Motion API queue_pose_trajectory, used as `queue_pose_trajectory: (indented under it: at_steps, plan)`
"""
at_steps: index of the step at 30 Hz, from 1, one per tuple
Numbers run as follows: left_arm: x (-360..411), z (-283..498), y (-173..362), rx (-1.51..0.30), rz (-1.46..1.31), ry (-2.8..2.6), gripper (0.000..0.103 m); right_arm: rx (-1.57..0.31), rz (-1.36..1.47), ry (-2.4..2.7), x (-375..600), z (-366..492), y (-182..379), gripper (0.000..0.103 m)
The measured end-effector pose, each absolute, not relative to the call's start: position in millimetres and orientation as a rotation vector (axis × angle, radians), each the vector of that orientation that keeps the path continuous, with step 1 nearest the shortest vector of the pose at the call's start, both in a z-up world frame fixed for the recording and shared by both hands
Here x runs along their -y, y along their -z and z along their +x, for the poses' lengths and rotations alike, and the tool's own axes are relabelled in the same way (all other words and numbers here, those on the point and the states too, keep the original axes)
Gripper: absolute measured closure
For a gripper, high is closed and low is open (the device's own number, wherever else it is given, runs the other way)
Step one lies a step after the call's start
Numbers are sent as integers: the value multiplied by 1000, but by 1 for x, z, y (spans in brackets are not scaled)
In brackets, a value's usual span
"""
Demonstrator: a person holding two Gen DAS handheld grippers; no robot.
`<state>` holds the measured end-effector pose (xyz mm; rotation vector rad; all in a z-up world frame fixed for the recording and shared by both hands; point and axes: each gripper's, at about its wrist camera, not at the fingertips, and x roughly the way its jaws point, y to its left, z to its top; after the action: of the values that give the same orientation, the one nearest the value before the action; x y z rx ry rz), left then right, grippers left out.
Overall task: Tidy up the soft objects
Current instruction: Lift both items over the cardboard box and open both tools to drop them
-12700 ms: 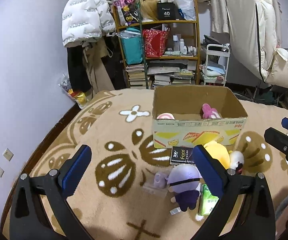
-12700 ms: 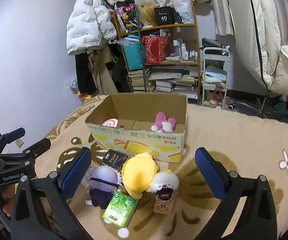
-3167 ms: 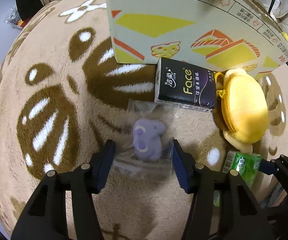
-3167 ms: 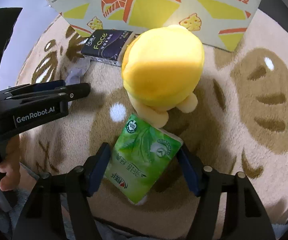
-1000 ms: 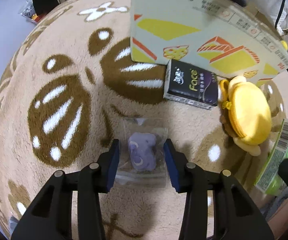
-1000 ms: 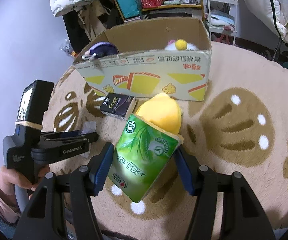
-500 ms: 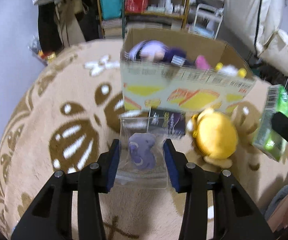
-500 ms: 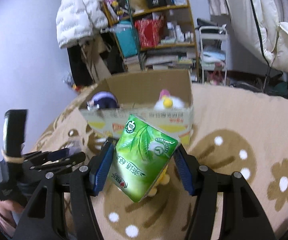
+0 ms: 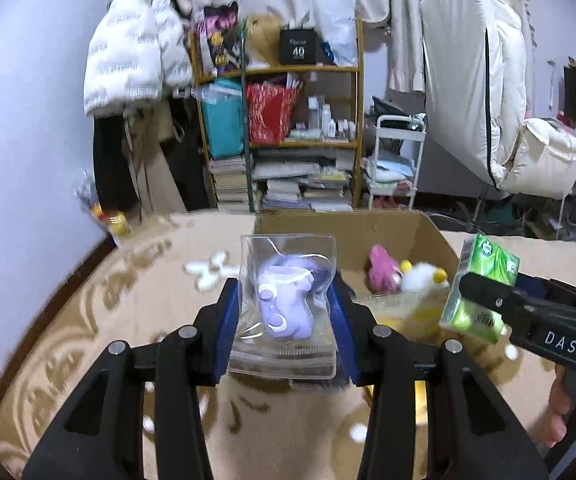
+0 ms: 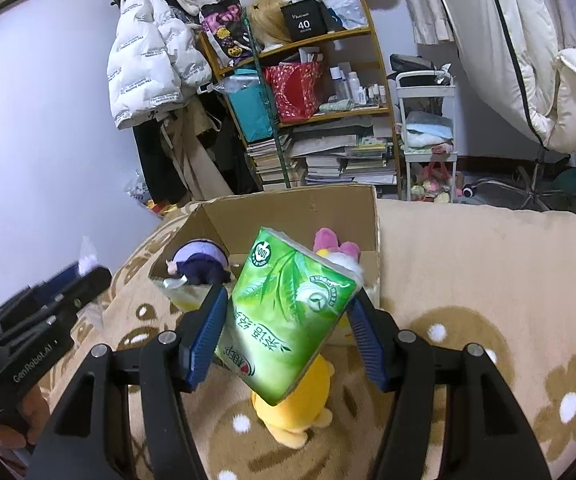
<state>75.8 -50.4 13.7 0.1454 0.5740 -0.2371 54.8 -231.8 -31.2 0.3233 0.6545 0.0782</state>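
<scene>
My left gripper [image 9: 286, 320] is shut on a clear plastic bag with a small purple plush [image 9: 286, 304] inside, held in the air before the open cardboard box [image 9: 403, 236]. My right gripper [image 10: 288, 316] is shut on a green tissue pack [image 10: 288, 312], also lifted in front of the box [image 10: 288, 208]; the pack also shows in the left wrist view [image 9: 483, 280]. In the box lie a purple plush [image 10: 202, 262], a pink plush [image 10: 333, 248] and a white plush [image 9: 421, 276]. A yellow plush [image 10: 295, 412] lies on the rug under the pack.
The box stands on a beige rug with brown patterns [image 10: 487, 280]. Behind it are a cluttered wooden shelf [image 9: 280, 140], a white trolley [image 10: 427, 132], hanging jackets [image 10: 152, 64] and a lavender wall at the left. The left gripper shows at the left in the right wrist view [image 10: 48, 312].
Both grippers have risen and tilted up with their loads. The view now takes in the box's inside and the room behind, where the rug filled it a second ago.
</scene>
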Motion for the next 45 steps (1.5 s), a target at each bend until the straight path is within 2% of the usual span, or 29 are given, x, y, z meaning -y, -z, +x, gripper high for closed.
queue_pose_trajectory:
  at_steps: [12, 27, 29, 33, 37, 39, 41, 45]
  plan:
    - [80, 145, -21, -577, 168, 295, 60, -636, 239, -122, 239, 109, 25, 38]
    - [103, 197, 12, -707, 172, 331, 57, -642, 313, -188, 254, 132, 54, 35]
    - [103, 197, 15, -710, 179, 305, 47, -658, 333, -194, 255, 133, 57, 35]
    - [101, 191, 15, -699, 192, 291, 40, -666, 335, -180, 259, 130, 55, 34]
    - [98, 183, 7, -689, 213, 293, 14, -661, 370, -176, 265, 124, 52, 23]
    - [95, 177, 3, -675, 224, 279, 10, -661, 376, -168, 267, 121, 51, 19]
    - [91, 170, -2, -670, 228, 271, 5, -660, 381, -159, 269, 116, 48, 12]
    - [81, 155, -10, -661, 229, 261, 2, -645, 393, -149, 271, 105, 39, 2]
